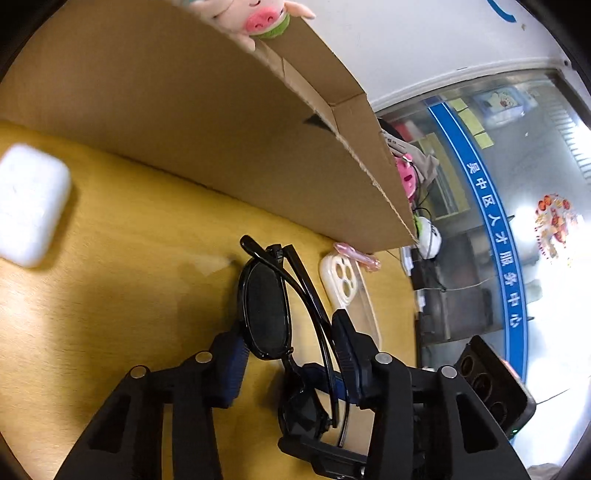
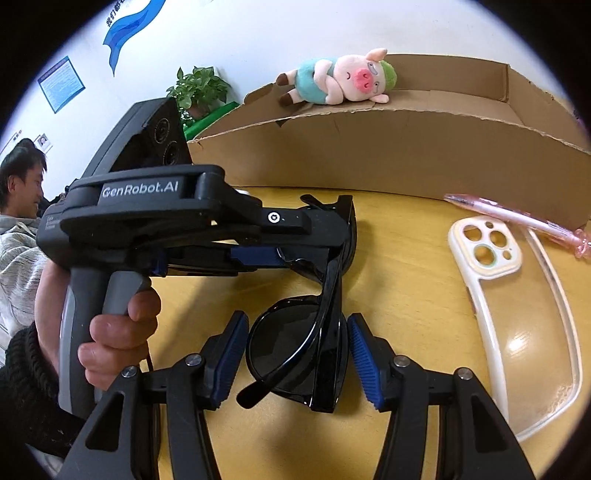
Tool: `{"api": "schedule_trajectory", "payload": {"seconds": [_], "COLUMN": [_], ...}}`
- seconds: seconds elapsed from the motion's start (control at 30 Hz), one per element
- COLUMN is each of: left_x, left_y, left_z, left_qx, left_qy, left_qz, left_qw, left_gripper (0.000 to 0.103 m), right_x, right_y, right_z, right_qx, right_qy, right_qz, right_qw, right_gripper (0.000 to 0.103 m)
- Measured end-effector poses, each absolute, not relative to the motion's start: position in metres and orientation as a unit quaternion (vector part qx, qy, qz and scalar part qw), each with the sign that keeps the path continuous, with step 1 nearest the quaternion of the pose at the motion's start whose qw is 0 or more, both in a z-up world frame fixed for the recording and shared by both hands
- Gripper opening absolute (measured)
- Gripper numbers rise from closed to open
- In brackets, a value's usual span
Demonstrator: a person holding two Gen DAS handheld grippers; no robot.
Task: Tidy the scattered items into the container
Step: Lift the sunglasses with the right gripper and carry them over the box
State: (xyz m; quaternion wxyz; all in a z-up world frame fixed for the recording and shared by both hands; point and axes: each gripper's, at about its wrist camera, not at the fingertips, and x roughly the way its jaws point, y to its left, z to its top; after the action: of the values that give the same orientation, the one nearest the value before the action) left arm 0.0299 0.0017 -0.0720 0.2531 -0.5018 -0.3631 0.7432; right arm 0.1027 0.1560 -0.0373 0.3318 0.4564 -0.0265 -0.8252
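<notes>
Folded black sunglasses (image 1: 266, 310) (image 2: 295, 350) lie on the yellow table (image 1: 129, 277), just in front of the cardboard box (image 1: 184, 129) (image 2: 388, 155). My left gripper (image 1: 288, 350) is shut on them, one pad on a lens rim and the other on the folded temples. From the right wrist it shows side-on, as the left gripper (image 2: 295, 240) clamping the far lens. My right gripper (image 2: 295, 358) is shut on the near lens, a blue pad against each side. A plush pig (image 2: 343, 79) (image 1: 255, 18) rests on the box's rim.
A clear phone case (image 2: 517, 314) (image 1: 351, 291) and a pink pen (image 2: 517, 218) (image 1: 358, 254) lie right of the sunglasses by the box wall. A white earbud case (image 1: 29, 206) sits far left. A hand (image 2: 122, 332) holds the left gripper's handle; a seated person (image 2: 22, 221) is at the left.
</notes>
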Motion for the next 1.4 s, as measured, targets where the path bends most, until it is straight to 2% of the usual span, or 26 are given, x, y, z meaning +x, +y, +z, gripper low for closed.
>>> {"api": "schedule_trajectory", "payload": {"seconds": [0.17, 0.4, 0.43, 0.47, 1.0, 1.27, 1.4], "left_x": [0.035, 0.031, 0.029, 0.025, -0.064, -0.144, -0.186], "left_y": [0.003, 0.009, 0.009, 0.010, 0.025, 0.018, 0.020], "left_z": [-0.056, -0.003, 0.005, 0.015, 0.123, 0.156, 0.156], "left_qx": [-0.491, -0.457, -0.452, -0.448, -0.386, -0.379, -0.389], "left_qy": [-0.367, -0.338, -0.334, -0.325, -0.276, -0.300, -0.307], "left_qz": [0.741, 0.767, 0.770, 0.774, 0.797, 0.781, 0.775], "left_qw": [0.274, 0.298, 0.303, 0.308, 0.373, 0.397, 0.393], "left_gripper": [0.034, 0.031, 0.027, 0.009, 0.008, 0.008, 0.008], "right_x": [0.105, 0.104, 0.102, 0.099, 0.007, -0.062, -0.110], "right_y": [0.159, 0.161, 0.162, 0.162, 0.172, 0.183, 0.183], "right_z": [-0.036, -0.001, 0.005, 0.011, 0.112, 0.156, 0.161], "right_qx": [0.450, 0.407, 0.402, 0.399, 0.335, 0.340, 0.358], "right_qy": [-0.026, -0.022, -0.024, -0.026, 0.007, 0.015, 0.010], "right_qz": [-0.826, -0.846, -0.848, -0.849, -0.887, -0.885, -0.879], "right_qw": [0.339, 0.344, 0.345, 0.344, 0.317, 0.319, 0.316], "right_gripper": [0.054, 0.054, 0.054, 0.054, 0.054, 0.054, 0.054]}}
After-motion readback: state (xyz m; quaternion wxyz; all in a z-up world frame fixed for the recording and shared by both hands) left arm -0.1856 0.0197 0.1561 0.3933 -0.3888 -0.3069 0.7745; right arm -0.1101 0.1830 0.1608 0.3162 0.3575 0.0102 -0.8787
